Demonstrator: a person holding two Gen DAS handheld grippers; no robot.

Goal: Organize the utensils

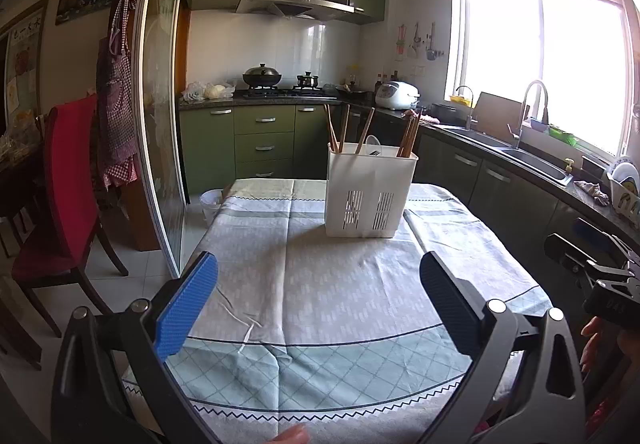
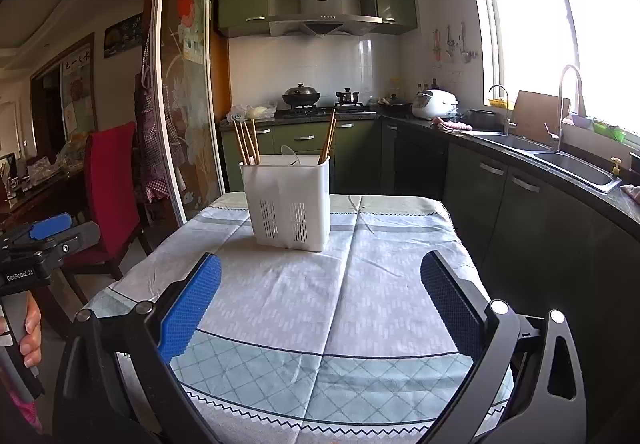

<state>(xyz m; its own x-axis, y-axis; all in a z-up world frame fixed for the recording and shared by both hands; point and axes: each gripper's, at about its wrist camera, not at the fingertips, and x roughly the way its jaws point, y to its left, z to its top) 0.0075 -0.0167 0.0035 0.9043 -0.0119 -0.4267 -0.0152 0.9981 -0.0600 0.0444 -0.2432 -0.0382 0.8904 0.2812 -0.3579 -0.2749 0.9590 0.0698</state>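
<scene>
A white slotted utensil holder point(image 1: 366, 192) point(image 2: 289, 200) stands upright on the cloth-covered table point(image 1: 312, 284) point(image 2: 340, 284). Wooden chopsticks point(image 1: 338, 130) point(image 2: 247, 142) stick out of it in separate bunches at the left and right, and a white spoon point(image 1: 373, 141) point(image 2: 289, 154) and a dark fork tip point(image 1: 375, 153) show in the middle. My left gripper point(image 1: 318, 276) hovers open over the near part of the table with nothing between its blue pads. My right gripper point(image 2: 320, 280) is open and empty too, short of the holder.
A red chair point(image 1: 68, 180) point(image 2: 112, 184) stands left of the table beside a glass sliding door point(image 1: 160, 104). Green cabinets, a stove with pots point(image 1: 262, 78) and a sink counter point(image 2: 560, 160) run behind and to the right. The other gripper's body shows at each view's edge.
</scene>
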